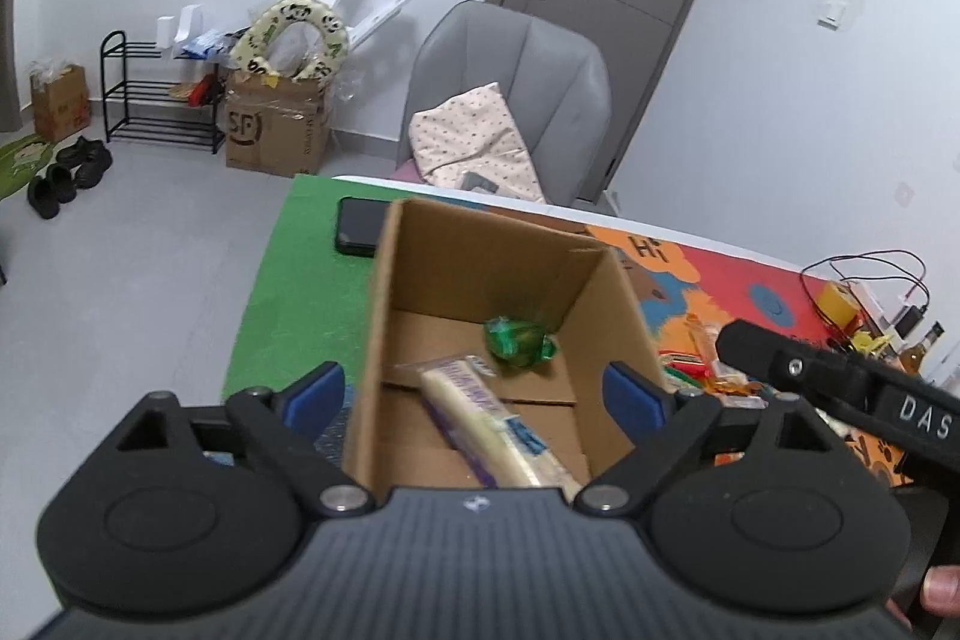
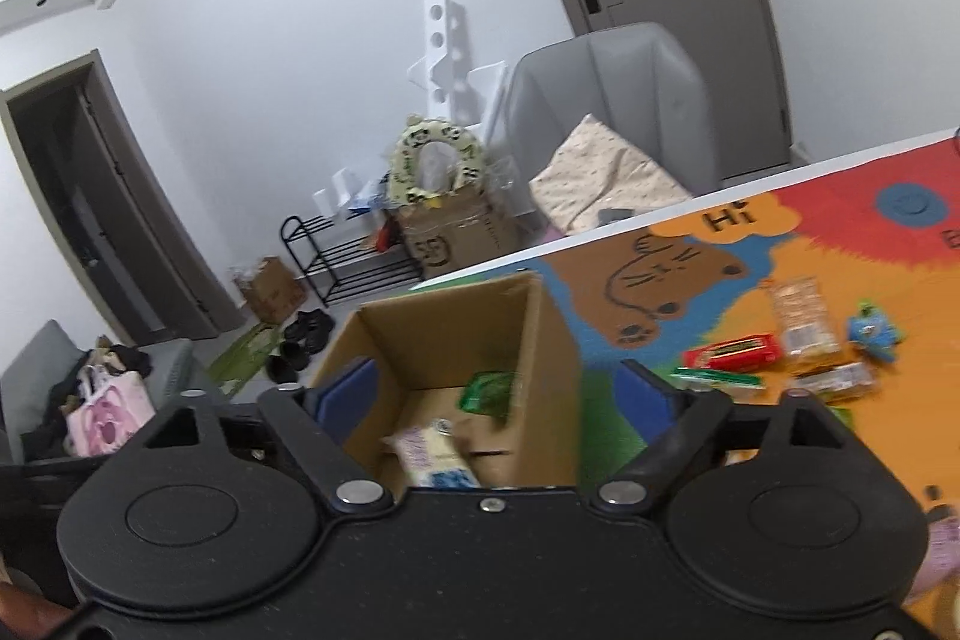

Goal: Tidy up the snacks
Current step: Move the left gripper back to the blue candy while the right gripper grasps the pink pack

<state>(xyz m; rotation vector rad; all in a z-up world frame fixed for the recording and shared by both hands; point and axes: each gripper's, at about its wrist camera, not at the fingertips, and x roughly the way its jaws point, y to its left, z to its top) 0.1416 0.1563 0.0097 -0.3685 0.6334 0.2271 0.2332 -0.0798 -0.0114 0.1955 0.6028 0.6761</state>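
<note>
Box: cardboard box (image 1: 498, 340) sits open-topped on the green end of the mat (image 1: 288, 292), right under both yr claws. That's yr drop target, so it's close & central.
Inside box: long white snack pack (image 1: 480, 418) lies slanted on the bottom; green wrapped candy (image 1: 519, 337) sits apart from it toward the far corner. Both lie loose, as dropped items wd, not stacked.
Left claw: left gripper (image 1: 493, 391) is spread wide, blue pads flanking the box walls, nothing pinched btwn them. It hangs over the opening, tilted down.
Right claw: right gripper (image 2: 497, 394) is also wide apart & empty. It looks down into the same box from the mat side.
Still to sort: red packet (image 2: 735, 353), thin green stick (image 2: 717, 377), clear cracker packs (image 2: 801, 319) & a blue pouch (image 2: 873, 334) lie scattered on the orange part of the mat, well apart from the box. Yr right side is nearest them.
Stage: prob. partway; two items in, several out.
Phone: black phone (image 1: 360, 235) lies just beside the box's far left corner. Not a snack, leave it.
Beyond: grey chair (image 1: 510, 100) w/ a cushion stands behind the table.
</note>
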